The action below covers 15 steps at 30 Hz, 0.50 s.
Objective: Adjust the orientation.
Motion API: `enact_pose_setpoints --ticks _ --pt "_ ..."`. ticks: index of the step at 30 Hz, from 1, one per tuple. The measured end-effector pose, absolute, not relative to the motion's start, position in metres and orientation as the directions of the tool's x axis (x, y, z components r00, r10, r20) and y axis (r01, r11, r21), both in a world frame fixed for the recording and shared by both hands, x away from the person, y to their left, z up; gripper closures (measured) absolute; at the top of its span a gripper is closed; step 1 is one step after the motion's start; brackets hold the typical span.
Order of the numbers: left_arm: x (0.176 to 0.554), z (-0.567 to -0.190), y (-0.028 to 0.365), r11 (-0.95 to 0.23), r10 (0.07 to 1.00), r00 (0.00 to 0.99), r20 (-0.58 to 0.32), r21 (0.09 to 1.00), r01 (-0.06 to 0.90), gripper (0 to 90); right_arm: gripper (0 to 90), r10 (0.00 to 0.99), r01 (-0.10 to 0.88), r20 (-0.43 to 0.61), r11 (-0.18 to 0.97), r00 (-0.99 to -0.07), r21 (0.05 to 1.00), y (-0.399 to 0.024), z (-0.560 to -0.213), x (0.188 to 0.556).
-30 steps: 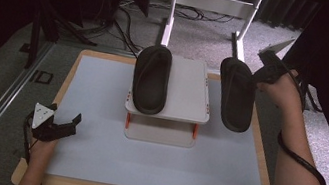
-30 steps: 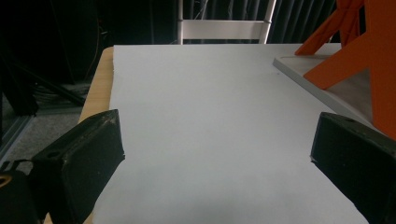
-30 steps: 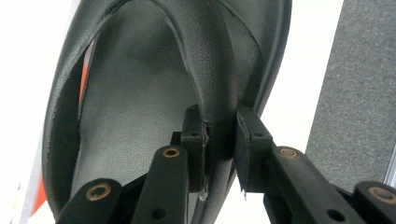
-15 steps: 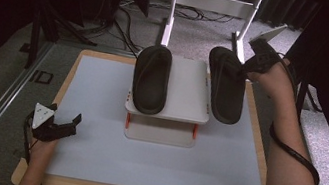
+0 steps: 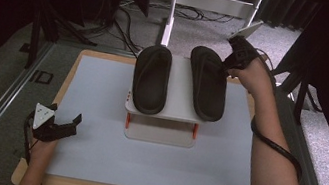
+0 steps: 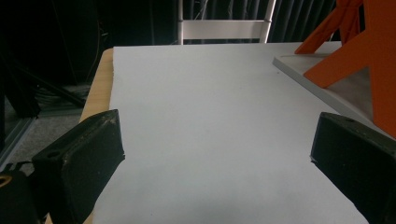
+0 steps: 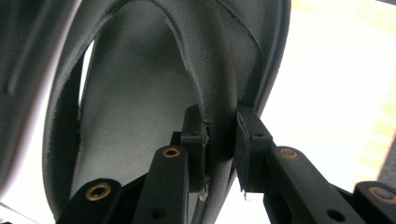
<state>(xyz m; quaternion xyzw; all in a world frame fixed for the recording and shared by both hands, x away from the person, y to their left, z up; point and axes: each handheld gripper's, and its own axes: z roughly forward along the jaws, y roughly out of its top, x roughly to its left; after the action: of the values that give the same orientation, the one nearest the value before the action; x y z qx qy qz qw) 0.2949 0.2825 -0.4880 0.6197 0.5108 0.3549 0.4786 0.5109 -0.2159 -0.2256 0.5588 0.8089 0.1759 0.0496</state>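
Two black sandals lie side by side on a small white stand (image 5: 169, 111) at the far middle of a pale blue table (image 5: 90, 161). The right gripper (image 5: 229, 69) pinches the strap of the right sandal (image 5: 207, 82), its jaws closed tight on it at the far end. The left sandal (image 5: 151, 77) lies untouched. The left gripper (image 5: 71, 125) rests at the table's near left, jaws wide apart and holding nothing.

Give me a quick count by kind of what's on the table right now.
Black sandals: 2, the left sandal and the right sandal
White stand with orange legs: 1, the stand
Handheld grippers: 2, the left gripper and the right gripper
Total: 5
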Motion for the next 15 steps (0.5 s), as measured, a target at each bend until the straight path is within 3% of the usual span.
enact_pose_setpoints --ticks 15 --pt "0.295 -0.488 0.282 -0.019 0.972 0.229 -0.051 0.956 0.292 2.1 75.5 0.904 0.879 0.106 0.367 -0.414 0.304 -0.167 -0.235 0.515"
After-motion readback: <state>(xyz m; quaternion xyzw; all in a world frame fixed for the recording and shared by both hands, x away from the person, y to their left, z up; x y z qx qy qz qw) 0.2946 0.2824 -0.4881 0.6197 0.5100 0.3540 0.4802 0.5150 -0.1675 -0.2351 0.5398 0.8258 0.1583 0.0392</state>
